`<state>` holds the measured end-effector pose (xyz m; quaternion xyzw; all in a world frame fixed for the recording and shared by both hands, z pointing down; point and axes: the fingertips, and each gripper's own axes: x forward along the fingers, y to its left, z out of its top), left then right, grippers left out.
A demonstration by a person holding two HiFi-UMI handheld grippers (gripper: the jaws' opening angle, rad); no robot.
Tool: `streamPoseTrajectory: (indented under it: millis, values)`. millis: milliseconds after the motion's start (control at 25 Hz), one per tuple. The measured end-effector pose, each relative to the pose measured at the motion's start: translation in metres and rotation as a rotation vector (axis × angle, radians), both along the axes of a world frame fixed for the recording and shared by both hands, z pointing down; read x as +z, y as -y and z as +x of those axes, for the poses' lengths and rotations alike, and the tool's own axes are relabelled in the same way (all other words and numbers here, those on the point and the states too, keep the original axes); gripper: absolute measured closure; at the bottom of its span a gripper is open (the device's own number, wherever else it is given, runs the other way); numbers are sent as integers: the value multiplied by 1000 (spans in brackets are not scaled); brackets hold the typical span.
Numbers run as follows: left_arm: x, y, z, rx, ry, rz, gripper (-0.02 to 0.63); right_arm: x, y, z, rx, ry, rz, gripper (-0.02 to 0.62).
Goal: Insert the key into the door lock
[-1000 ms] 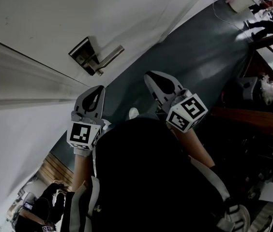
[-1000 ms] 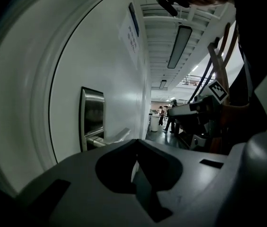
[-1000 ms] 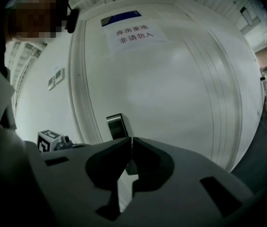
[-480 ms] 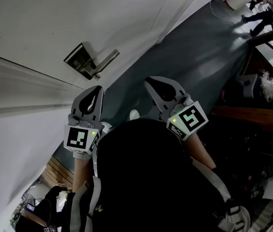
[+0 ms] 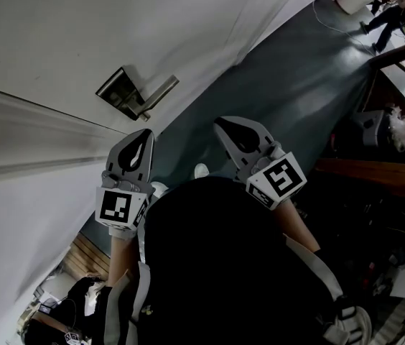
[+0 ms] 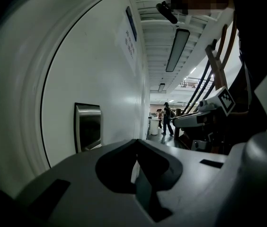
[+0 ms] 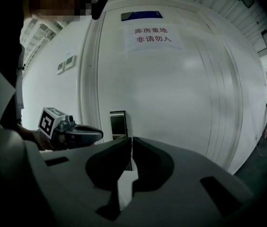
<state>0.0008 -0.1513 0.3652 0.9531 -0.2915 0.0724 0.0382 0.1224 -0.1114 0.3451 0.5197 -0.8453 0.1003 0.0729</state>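
The white door (image 5: 59, 27) carries a steel lock plate (image 5: 120, 92) with a lever handle (image 5: 158, 92). The plate also shows in the left gripper view (image 6: 87, 131) and the right gripper view (image 7: 118, 124). My left gripper (image 5: 145, 132) is just below the plate, apart from the door, with its jaws shut (image 6: 136, 143). My right gripper (image 5: 220, 119) is further right over the dark floor, also shut (image 7: 129, 140). I see no key in either gripper or anywhere else. Each gripper shows in the other's view: the right one (image 6: 204, 117), the left one (image 7: 76, 136).
A paper notice (image 7: 152, 37) and a blue sign (image 7: 140, 15) are on the upper door. A wooden rail (image 5: 375, 175) and clutter run along the right. People (image 5: 389, 9) stand far down the corridor. Another person (image 5: 66, 315) is low at the bottom left.
Almost nothing. The head view has shifted a little and the left gripper sits slightly lower in it. Both grippers stay shut in about the same place.
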Motion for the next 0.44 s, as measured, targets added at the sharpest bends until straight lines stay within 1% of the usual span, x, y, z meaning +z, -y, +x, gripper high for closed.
streamPoseTrajectory:
  millis: [440]
  values:
    - [3, 6, -7, -6, 8, -4, 598, 7, 7, -8, 1, -4, -11, 572]
